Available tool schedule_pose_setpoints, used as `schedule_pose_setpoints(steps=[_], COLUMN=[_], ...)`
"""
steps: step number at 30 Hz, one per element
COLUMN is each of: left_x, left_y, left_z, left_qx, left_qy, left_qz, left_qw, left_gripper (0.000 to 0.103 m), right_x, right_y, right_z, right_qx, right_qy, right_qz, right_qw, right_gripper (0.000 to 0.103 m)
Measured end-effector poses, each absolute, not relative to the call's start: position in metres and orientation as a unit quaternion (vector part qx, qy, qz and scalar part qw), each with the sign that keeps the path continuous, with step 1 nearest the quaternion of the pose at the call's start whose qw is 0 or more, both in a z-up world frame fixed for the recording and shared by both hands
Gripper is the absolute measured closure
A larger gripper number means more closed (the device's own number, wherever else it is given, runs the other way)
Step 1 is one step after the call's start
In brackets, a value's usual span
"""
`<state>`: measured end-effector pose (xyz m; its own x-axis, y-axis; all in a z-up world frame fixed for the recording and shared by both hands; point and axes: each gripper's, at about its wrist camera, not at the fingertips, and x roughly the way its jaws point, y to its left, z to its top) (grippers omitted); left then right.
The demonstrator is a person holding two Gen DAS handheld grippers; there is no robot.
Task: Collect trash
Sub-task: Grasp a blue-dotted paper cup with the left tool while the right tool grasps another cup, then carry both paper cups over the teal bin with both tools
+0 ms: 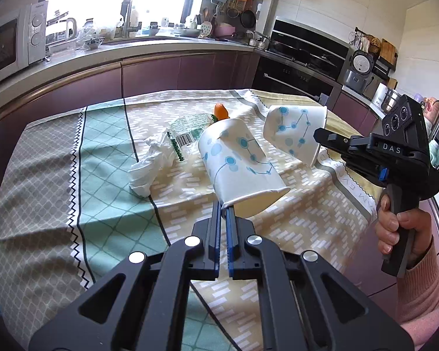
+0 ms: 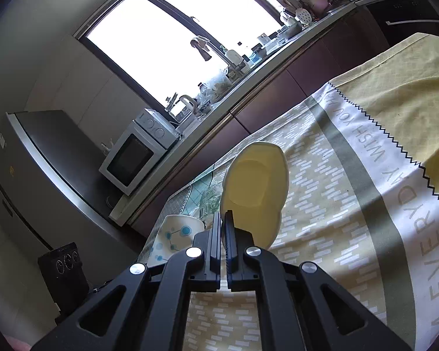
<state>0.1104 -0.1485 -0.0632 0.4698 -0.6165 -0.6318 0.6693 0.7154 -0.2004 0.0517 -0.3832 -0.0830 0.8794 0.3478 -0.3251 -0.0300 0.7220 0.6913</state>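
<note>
- The left gripper (image 1: 224, 209) pinches the rim of a paper cup (image 1: 237, 162), which is held above the tablecloth (image 1: 108, 158) and blocks the way straight ahead.
- The right gripper (image 1: 322, 137) holds a second cup (image 1: 295, 130) just to the right of the first; only a narrow gap separates the two cups.
- Behind the first cup, a crumpled tissue (image 1: 149, 166), a plastic wrapper (image 1: 187, 130) and a carrot (image 1: 221, 111) crowd the middle of the cloth.
- The green and grey left part of the cloth lies bare.
- In the right wrist view, the yellow far-right stretch of cloth (image 2: 395, 93) is open.
</note>
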Motion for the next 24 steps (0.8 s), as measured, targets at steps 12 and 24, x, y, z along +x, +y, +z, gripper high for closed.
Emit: schedule_pose_setpoints(steps=[12,24], left_x=[0.096,0.094], left_y=[-0.078,0.021], left_z=[-0.045,-0.040], left_qx=[0.007,-0.036], left_qy=[0.331,0.324], left_qz=[-0.351,-0.277], left_qw=[0.876,0.904], left_gripper=[0.099,0.099], right_x=[0.070,0.106], right_y=[-0.329,-0.247], right_z=[-0.061,-0.048], right_qx=[0.322,0.281], right_qy=[0.233,0.263], right_qz=[0.171,0.265], right_qw=[0.902,0.884], right_gripper=[0.101,0.101])
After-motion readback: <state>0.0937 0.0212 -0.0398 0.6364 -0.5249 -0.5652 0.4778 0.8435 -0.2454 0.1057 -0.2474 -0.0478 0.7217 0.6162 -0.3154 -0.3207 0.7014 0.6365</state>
